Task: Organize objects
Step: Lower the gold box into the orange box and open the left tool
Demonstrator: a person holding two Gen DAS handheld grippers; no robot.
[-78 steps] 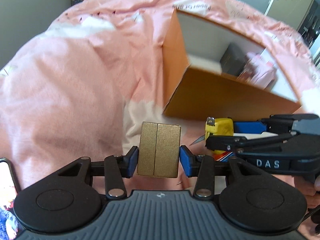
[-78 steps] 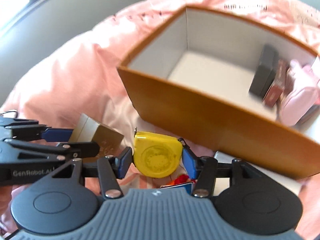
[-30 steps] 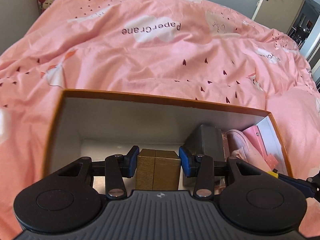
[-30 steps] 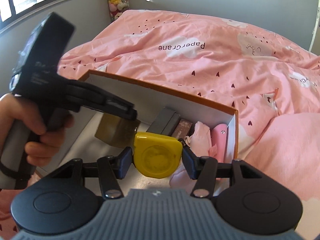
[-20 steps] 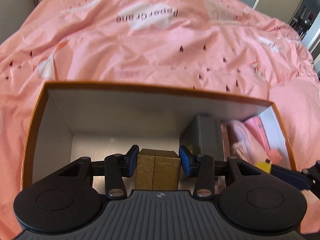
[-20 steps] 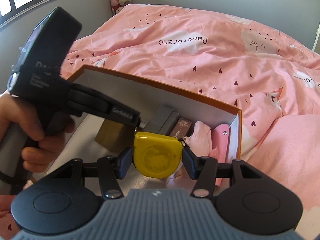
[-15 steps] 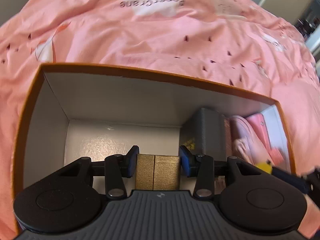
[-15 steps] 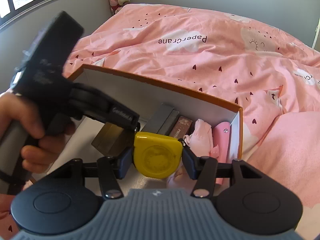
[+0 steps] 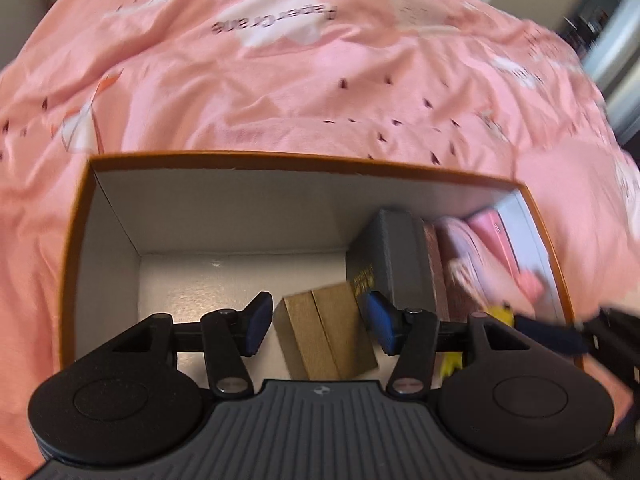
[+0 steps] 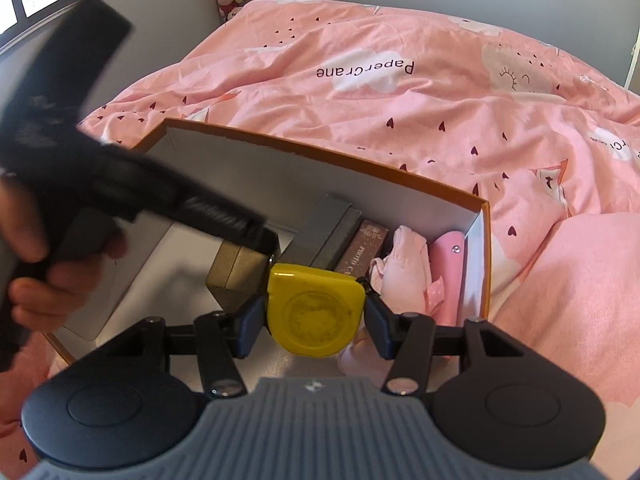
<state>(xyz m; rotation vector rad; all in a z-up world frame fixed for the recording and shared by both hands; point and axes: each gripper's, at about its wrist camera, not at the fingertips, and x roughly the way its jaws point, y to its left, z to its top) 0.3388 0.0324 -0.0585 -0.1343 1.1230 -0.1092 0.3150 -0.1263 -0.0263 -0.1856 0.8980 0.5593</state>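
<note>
**Gold box free between parted left fingers; right gripper clamped on tape measure**

Left gripper (image 9: 318, 326) over the orange box (image 9: 280, 159); fingers spread apart, gaps visible on both sides of the gold box (image 9: 326, 336); gold box tilted, lying inside the orange box between the two blue pads, beside the grey box (image 9: 400, 256); whether it touches the floor cannot be told (motion blur).

Right gripper (image 10: 314, 326) closed on the yellow tape measure (image 10: 316, 312), both pads pressed against its sides, held above the orange box's near-right part; dark red book (image 10: 366, 246) and pink items (image 10: 404, 264) stand right of the grey box; all rests on a pink duvet (image 10: 400, 92).
</note>
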